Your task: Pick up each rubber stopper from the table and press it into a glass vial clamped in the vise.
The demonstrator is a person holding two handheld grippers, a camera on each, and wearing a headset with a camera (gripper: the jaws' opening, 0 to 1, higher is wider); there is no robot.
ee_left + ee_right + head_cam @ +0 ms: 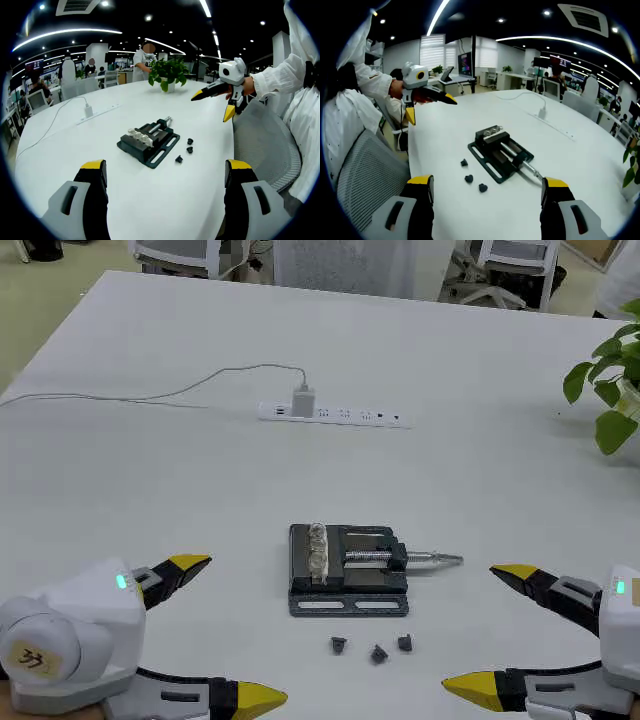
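Left gripper, right gripper agape; stoppers between.

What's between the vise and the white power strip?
Nothing but bare white table lies between the vise and power strip, seen in the head view.

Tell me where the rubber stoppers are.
In the head view, the three rubber stoppers lie on the table just below the vise, between the left gripper and right gripper.

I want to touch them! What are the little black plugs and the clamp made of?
The stoppers look like matte dark rubber, with no shine. The vise looks like dark painted metal, and its screw gleams like bare steel.
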